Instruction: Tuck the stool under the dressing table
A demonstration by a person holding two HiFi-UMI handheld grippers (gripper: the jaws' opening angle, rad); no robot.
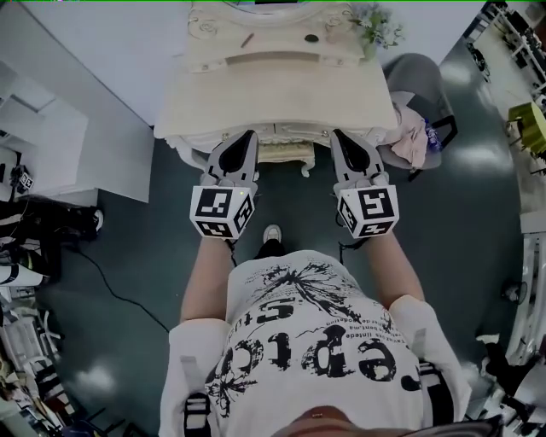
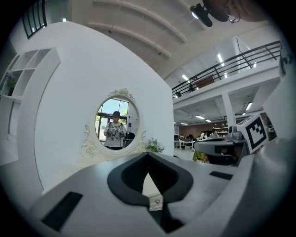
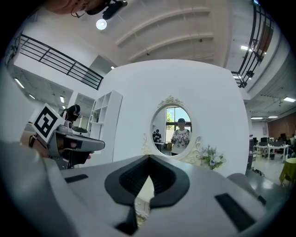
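Left gripper (image 1: 246,136) and right gripper (image 1: 342,136), jaws pressed together, empty, hover over the stool (image 1: 286,154) at the dressing table (image 1: 273,102) edge.

Odds and ends around the white partition wall (image 3: 134,102)
A grey chair (image 1: 420,81) at the right carries pale pink clothing (image 1: 411,136) draped over it. Pale flowers (image 1: 375,24) stand against the wall (small and soft-edged), a white shelf unit (image 3: 104,122) stands left, and a black cable (image 1: 119,288) trails across the dark floor (image 1: 153,247).
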